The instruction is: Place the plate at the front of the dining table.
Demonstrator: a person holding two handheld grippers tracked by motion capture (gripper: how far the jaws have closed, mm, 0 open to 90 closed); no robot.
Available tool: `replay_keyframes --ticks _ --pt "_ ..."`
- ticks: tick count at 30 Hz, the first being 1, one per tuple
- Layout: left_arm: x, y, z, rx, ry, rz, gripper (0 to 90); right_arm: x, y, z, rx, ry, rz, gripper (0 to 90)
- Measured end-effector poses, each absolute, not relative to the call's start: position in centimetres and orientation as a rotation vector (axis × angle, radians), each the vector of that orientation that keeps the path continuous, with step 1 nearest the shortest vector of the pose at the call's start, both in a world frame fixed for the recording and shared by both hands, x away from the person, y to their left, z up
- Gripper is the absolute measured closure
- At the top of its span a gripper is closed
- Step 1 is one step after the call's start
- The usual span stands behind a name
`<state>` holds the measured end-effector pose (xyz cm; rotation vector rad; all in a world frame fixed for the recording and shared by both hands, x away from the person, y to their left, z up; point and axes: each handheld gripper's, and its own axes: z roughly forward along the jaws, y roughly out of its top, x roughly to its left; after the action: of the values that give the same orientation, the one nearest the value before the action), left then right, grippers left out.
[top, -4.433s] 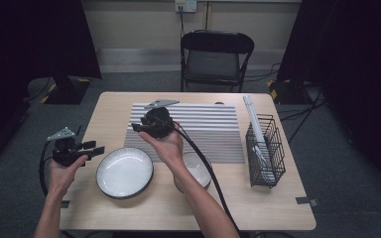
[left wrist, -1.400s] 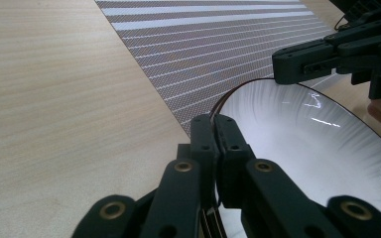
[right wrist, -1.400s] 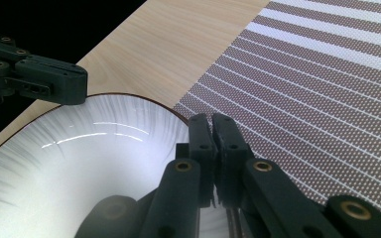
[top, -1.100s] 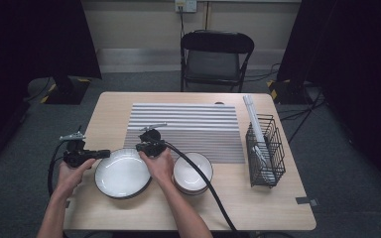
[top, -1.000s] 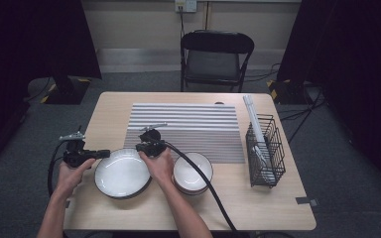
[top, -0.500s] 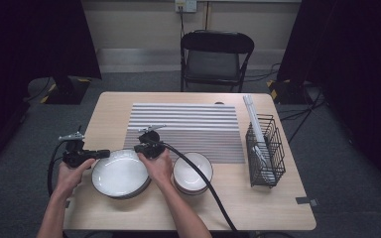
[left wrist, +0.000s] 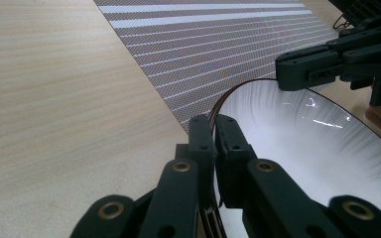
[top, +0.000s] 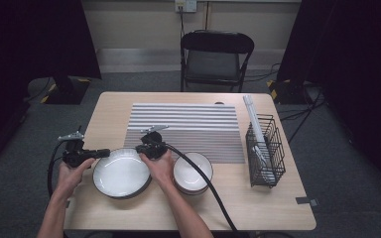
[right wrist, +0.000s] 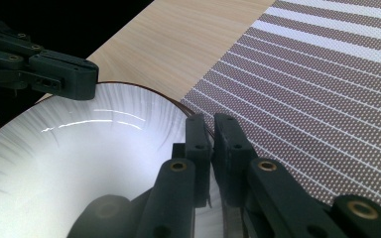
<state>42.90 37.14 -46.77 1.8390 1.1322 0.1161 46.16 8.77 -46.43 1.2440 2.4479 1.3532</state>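
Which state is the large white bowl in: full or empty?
Empty. The large white bowl shows a bare, glossy white inside in the high view and both gripper views, with nothing lying in it.

Bare worktop (top: 114,106) left of striped mat (top: 188,124), open mat behind plate (top: 121,173), small bowl (top: 193,171) close on plate's right, wire rack (top: 264,148) blocks right edge, free strip along front
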Motion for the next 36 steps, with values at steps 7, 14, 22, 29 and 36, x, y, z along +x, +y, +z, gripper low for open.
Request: replay_keyframes --ticks 7,14,22,29,36 --pt "43.0 37.5 -46.7 1.815 1.127 0.1 87.4 45.9 8.7 -46.5 1.241 2.454 1.349 85.1" --pt "42.9 37.9 -46.6 1.788 1.141 0.1 87.2 45.4 9.2 -47.5 1.241 2.473 1.358 80.5" --pt "43.0 37.9 -46.9 1.818 1.136 0.073 86.0 45.7 9.1 -47.5 1.24 2.488 1.375 81.3" --pt "42.9 37.7 -46.8 1.809 1.144 0.102 86.0 46.0 9.1 -47.4 1.247 2.484 1.401 81.7" --pt "42.9 37.9 -46.5 1.797 1.139 0.138 86.0 46.3 9.5 -47.3 1.25 2.472 1.407 81.6"
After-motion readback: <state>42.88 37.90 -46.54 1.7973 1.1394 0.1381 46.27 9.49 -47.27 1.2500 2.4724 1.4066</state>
